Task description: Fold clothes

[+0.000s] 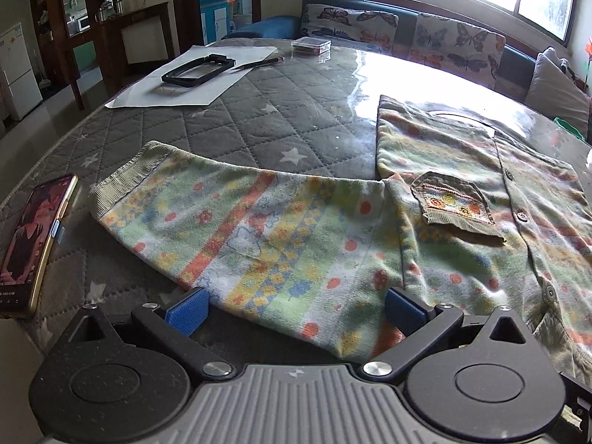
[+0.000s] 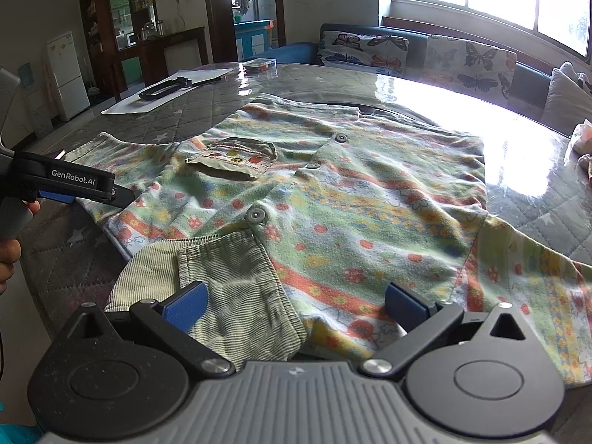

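2 grippers, left gripper (image 1: pixel 294 309) and right gripper (image 2: pixel 294 307), gape wide; we judge sleeve (image 1: pixel 236 229) and cardigan (image 2: pixel 333 199) hem lie between fingers for pinching.

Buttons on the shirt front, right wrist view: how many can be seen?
3. One button near the far hem, one beside the chest pocket, one just above the corduroy collar. Folds or the collar may hide more.

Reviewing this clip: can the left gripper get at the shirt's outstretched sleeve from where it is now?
Probably yes. The left gripper is open with the sleeve lying flat directly ahead between its fingers; nothing covers it. The phone lies off to the side, clear of the path.
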